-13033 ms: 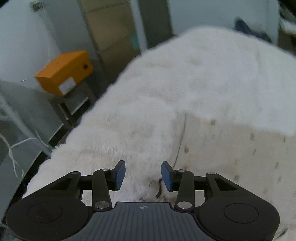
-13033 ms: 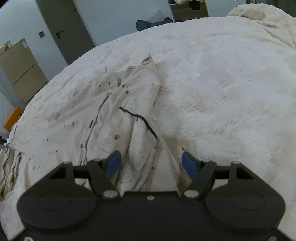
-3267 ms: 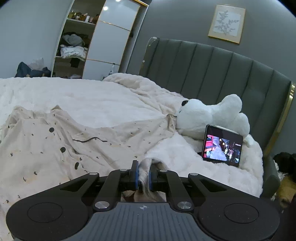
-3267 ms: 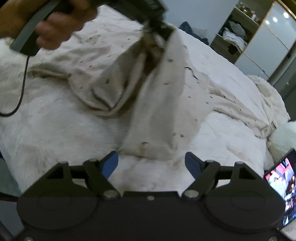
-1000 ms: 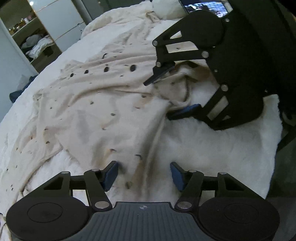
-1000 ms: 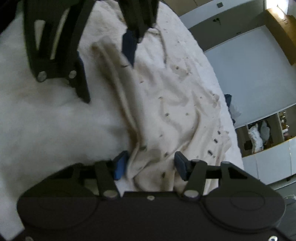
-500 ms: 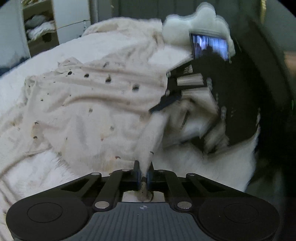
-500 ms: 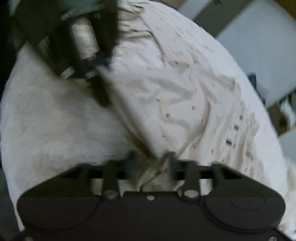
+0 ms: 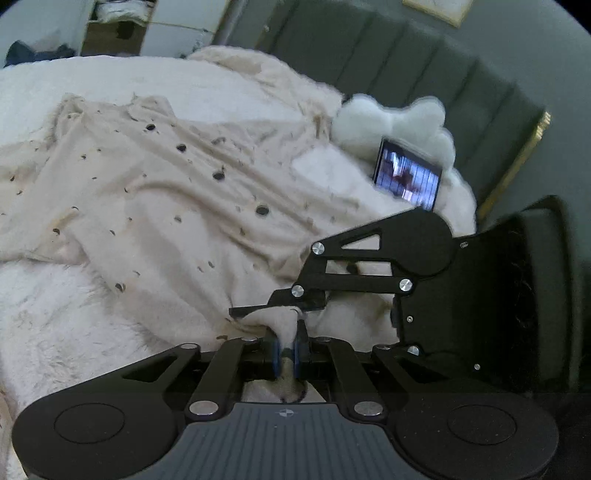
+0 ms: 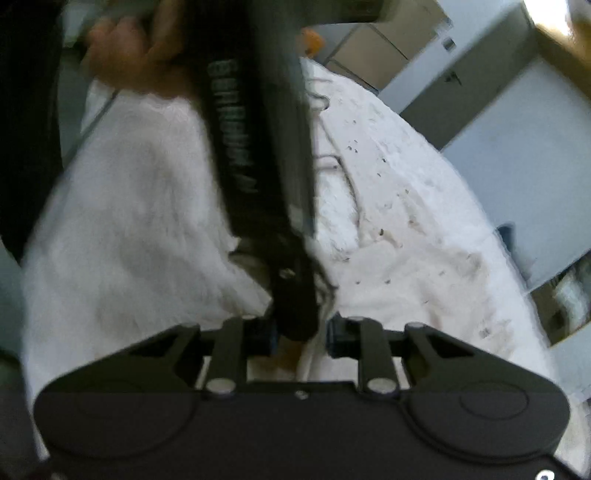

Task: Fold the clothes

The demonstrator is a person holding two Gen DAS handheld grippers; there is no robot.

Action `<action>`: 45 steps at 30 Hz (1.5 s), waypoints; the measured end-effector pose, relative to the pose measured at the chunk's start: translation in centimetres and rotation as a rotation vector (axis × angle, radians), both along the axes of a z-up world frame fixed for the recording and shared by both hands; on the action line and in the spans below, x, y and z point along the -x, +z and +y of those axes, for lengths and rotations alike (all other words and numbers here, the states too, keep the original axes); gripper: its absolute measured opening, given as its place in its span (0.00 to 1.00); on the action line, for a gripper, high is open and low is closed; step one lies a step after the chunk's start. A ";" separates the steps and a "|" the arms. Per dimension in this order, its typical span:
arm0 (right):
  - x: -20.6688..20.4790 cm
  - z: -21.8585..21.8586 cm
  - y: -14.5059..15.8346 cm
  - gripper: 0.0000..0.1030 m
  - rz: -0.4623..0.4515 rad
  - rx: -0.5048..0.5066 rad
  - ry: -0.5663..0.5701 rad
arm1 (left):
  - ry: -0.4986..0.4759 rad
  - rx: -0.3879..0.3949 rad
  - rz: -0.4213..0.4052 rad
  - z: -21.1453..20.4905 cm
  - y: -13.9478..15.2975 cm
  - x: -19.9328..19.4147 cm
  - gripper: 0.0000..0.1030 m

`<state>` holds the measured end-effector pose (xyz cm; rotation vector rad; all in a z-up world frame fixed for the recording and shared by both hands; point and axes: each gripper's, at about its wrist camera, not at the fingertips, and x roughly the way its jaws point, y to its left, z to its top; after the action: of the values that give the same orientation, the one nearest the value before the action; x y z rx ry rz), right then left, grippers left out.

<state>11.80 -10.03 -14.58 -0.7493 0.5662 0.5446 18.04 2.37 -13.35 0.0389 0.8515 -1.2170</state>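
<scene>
A cream garment (image 9: 166, 206) with dark buttons and specks lies spread over a fluffy white bedcover (image 9: 55, 325). My left gripper (image 9: 287, 354) pinches a raised fold at the garment's near edge. Its jaws are easing open a little, but the pads still press the cloth. Just beyond it my right gripper (image 9: 280, 310) comes in from the right, and the same fold peaks up at its fingers. In the blurred right wrist view the right gripper (image 10: 302, 334) is closing with cloth between its pads. The left tool's black body (image 10: 251, 147) and a hand (image 10: 136, 62) fill that view's upper left, and the garment (image 10: 388, 258) stretches away.
A lit screen (image 9: 406, 177) leans against a white plush toy (image 9: 391, 114) by the green padded headboard (image 9: 406, 66). Open wardrobe shelves (image 9: 122, 29) stand beyond the bed. Bare bedcover lies to the near left.
A second ago both grippers stood open around the garment's edge. Both have since closed on the fold and lifted it, and the left view has rolled towards level.
</scene>
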 end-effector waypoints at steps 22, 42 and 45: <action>-5.0 -12.9 5.2 0.06 0.364 -0.909 -0.384 | 0.245 0.389 0.425 4.4 -1.8 -3.9 0.71; 4.6 1.0 4.9 0.08 0.018 -0.233 -0.028 | 0.585 0.440 0.730 5.7 -9.1 -6.4 0.01; 5.6 1.4 4.6 0.08 0.057 -0.259 0.003 | 0.599 0.448 0.726 6.3 -8.9 -6.3 0.01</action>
<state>6.17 -8.58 -10.00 -0.4907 0.5356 0.6299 24.33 8.68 -22.27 -1.0051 1.0790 -0.8096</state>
